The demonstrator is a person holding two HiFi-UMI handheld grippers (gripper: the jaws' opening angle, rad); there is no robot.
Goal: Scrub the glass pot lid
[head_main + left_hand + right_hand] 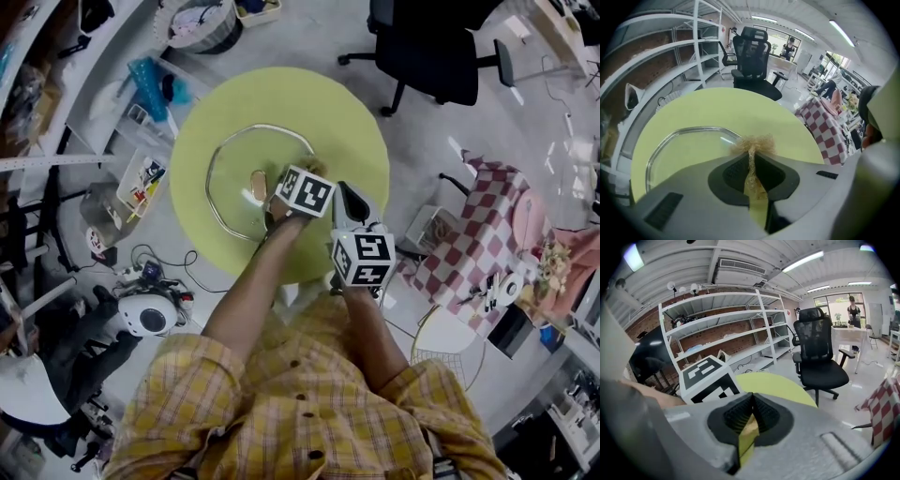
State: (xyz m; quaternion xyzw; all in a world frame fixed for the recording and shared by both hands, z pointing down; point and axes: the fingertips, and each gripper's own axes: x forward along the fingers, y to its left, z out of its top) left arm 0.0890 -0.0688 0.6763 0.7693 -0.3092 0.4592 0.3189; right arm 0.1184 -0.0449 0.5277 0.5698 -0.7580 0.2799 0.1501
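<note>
Glass lid [234, 178] unrestrained on table [347, 141] — liable to skid under left gripper [752, 154] (clamped on fibre scrubber [753, 143]); right gripper [751, 401] closed, empty.

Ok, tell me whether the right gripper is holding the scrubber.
No, the right gripper is shut with nothing between its fingers; the tan scrubber is pinched in the left gripper.
</note>
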